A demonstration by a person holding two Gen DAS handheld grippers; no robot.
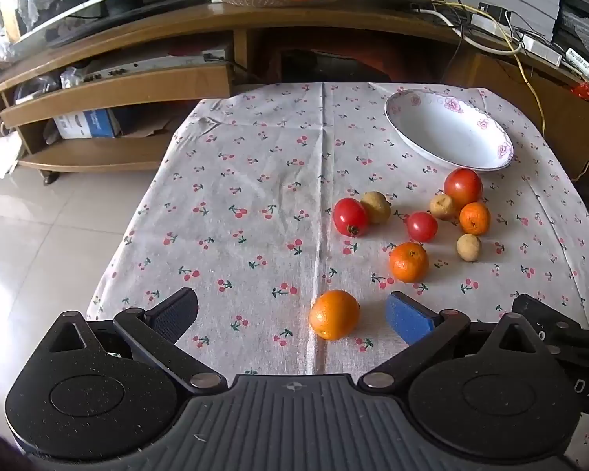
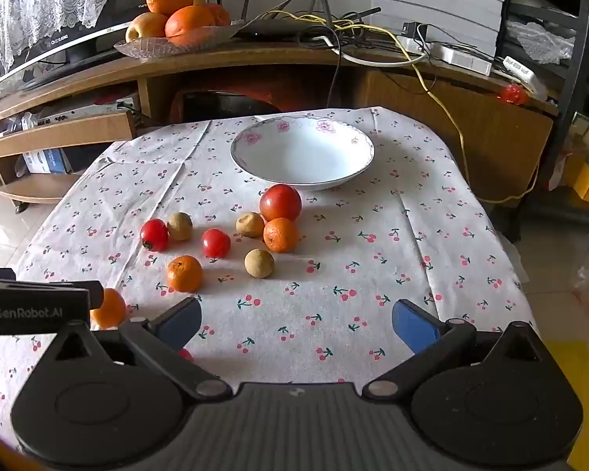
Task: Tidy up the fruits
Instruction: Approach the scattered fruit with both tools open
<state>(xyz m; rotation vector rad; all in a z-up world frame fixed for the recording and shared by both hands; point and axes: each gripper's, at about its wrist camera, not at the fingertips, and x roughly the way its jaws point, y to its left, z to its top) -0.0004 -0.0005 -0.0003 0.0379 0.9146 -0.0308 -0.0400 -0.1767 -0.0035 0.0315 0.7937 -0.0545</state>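
Nearest the left wrist camera: left gripper [image 1: 292,314], jaws spread wide, nothing between the pads. One orange [image 1: 334,314] sits on the tabletop [image 1: 231,180] just ahead, between the blue pads but touching neither.

Right gripper [image 2: 296,324] likewise spread apart and empty, held low over the cherry-print cloth [image 2: 373,259]. The left gripper's black body shows at the left edge of the right wrist view, partly covering that same orange.

Fruit cluster, right of the cloth's centre crease in the left view:
- second orange [image 1: 408,261], alone, nearer the camera
- third orange [image 1: 474,218], touching or just beside the large tomato [image 1: 463,187]
- small brown fruit [image 1: 442,206], tucked against the large tomato's left side
- another brown fruit [image 1: 468,247], apart, near the third orange
- small tomato [image 1: 422,226], mid-cluster, standing free
- oval tomato [image 1: 350,217], touching a third brown fruit [image 1: 376,207]

White bowl [image 1: 447,129] with pink flower rim, empty, upright, at the far right of the tabletop, just beyond the large tomato.

Background: wooden TV stand [image 1: 145,35] behind the tabletop, carrying a glass dish [image 2: 169,45] of oranges and an apple, plus a tangle of cables [image 2: 373,35].
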